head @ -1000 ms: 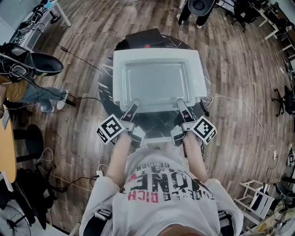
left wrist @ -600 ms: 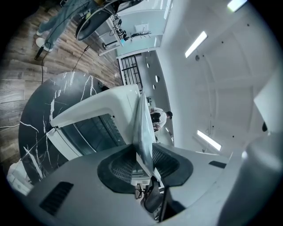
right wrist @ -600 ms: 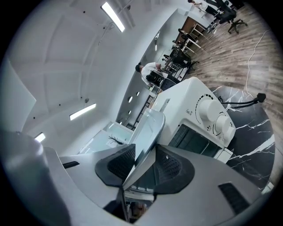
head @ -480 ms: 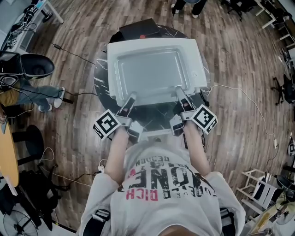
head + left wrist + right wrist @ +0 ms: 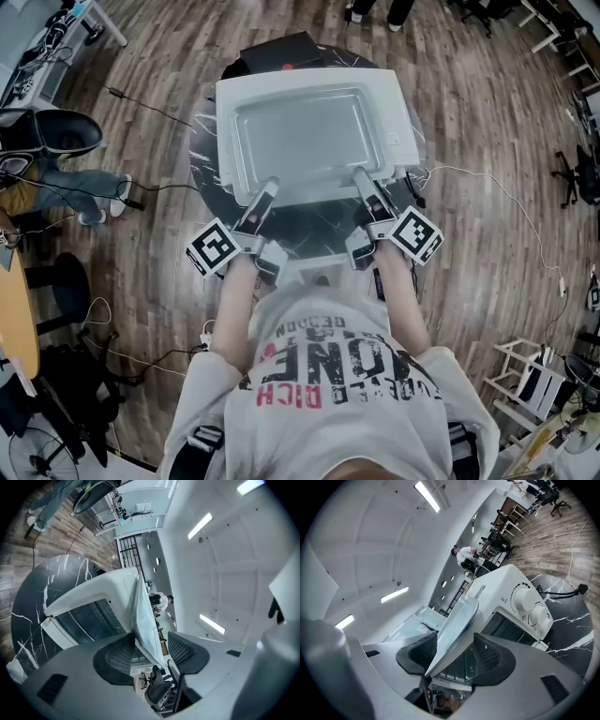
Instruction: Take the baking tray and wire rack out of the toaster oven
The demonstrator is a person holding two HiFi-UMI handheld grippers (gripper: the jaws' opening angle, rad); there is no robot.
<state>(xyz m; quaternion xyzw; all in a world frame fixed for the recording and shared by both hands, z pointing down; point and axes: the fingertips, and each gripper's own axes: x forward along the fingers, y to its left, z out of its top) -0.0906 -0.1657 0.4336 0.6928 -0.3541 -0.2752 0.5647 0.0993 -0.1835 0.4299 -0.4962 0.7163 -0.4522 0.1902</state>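
The grey baking tray (image 5: 305,141) lies flat on top of the white toaster oven (image 5: 405,141). My left gripper (image 5: 266,190) is at the tray's near-left rim and my right gripper (image 5: 363,180) at its near-right rim. In the left gripper view the tray's edge (image 5: 143,616) stands between the jaws of the left gripper (image 5: 147,653), which are opening, with a gap beside one pad. In the right gripper view the tray (image 5: 457,625) likewise sits loosely between the opening jaws of the right gripper (image 5: 454,656). I cannot make out the wire rack.
The oven stands on a round black marble table (image 5: 202,164) with its glass door (image 5: 314,234) folded down toward me. Its knobs (image 5: 529,606) are on the right side. A white cable (image 5: 487,202) runs off to the right over the wooden floor. Office chairs stand around.
The tray stays on the oven top and both grippers remain at its near rim. The whole scene has shifted slightly up in the head view.
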